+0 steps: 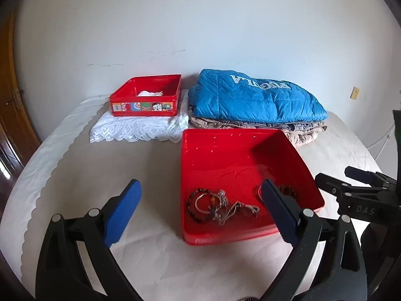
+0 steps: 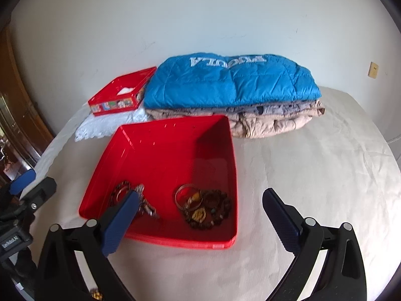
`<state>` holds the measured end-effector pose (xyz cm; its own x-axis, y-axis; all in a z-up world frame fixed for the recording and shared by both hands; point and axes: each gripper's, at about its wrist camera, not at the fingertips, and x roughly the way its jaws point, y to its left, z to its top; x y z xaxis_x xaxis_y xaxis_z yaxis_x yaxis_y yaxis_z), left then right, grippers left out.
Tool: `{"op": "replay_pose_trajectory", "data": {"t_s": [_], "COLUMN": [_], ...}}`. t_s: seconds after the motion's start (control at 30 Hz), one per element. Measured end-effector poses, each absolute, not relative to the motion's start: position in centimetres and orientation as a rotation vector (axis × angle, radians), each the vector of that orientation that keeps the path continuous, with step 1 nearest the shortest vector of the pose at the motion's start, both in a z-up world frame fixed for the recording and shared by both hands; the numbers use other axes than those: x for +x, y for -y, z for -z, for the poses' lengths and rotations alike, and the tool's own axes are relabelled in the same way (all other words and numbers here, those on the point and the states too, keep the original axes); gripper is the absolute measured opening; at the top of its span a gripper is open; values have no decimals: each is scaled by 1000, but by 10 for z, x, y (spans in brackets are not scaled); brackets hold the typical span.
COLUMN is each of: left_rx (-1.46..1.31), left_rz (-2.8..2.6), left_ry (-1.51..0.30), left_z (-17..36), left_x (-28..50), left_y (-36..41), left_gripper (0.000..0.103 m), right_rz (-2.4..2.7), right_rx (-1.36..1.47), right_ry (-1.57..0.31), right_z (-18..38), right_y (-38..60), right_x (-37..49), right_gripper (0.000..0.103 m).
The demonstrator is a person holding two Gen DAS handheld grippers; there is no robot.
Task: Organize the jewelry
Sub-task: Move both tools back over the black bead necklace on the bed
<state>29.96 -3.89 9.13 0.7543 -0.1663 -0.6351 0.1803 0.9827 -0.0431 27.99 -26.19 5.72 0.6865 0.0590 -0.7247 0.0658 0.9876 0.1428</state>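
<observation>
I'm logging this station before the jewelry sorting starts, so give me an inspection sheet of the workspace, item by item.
Surface: cream bedcover, wrinkled.
Job's things: near red tray holds two jewelry heaps, a beaded bracelet pile by its right wall and a chain and bangle tangle to the left; far red tin with cartoon stickers stands on a white lace cloth, something white inside.
Clutter: folded blue quilted jacket on top of beige folded clothes.
Grippers: left gripper open, right gripper open, both holding nothing.
Cables: one thin white line at the far right edge, unclear.
Surroundings: white wall, wooden door at left.
</observation>
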Motion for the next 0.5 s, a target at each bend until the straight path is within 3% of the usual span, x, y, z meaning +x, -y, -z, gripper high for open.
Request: {"op": "replay_pose_trajectory", "data": {"t_s": [0.5], "left_rx": [73], "left_rz": [167], "left_ry": [-717], "left_z": [-71], "left_x": [224], "left_y": [7], "left_gripper": [97], "right_rz": [-128], "right_rx": [207], "right_ry": [-895], "right_z": [-42], "right_y": [231], "right_x": [215], "right_gripper": [99]}}
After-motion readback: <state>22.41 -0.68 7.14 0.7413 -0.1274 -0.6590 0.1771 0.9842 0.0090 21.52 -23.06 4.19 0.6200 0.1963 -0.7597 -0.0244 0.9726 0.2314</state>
